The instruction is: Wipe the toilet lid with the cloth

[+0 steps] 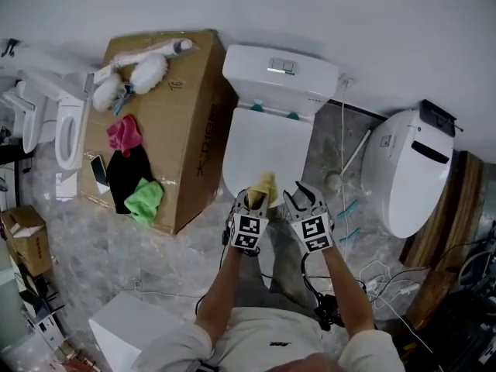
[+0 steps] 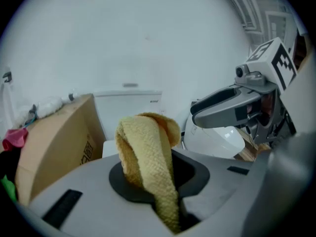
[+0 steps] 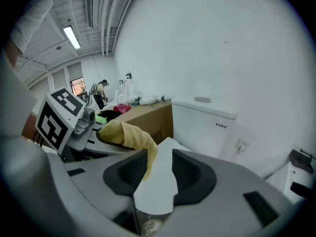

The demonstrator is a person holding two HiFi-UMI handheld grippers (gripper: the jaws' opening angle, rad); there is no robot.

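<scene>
Head view: your left gripper (image 1: pixel 254 199) and right gripper (image 1: pixel 299 198) sit side by side at the front edge of the toilet lid (image 1: pixel 267 142), which is closed. The yellow cloth (image 1: pixel 264 186) projects from the left gripper over the front part of the toilet lid. This view does not show whether the cloth touches the lid. A cardboard box (image 1: pixel 190 122) stands just left of the toilet lid and carries a pink cloth (image 1: pixel 124 135) and a green cloth (image 1: pixel 145 200). A second toilet (image 1: pixel 411 173) stands well to the right of the toilet lid.

Left gripper view: the jaws are clamped on the cloth, which rises between them and folds over at its top. The cistern (image 2: pixel 129 111) stands behind the toilet lid. The right gripper is seen to the right, just beside the cloth.

Right gripper view: the jaws stand apart and hold nothing. The front of the toilet lid shows in the gap between them. The left gripper appears to the left above the toilet lid, with the cloth hanging down from it.
</scene>
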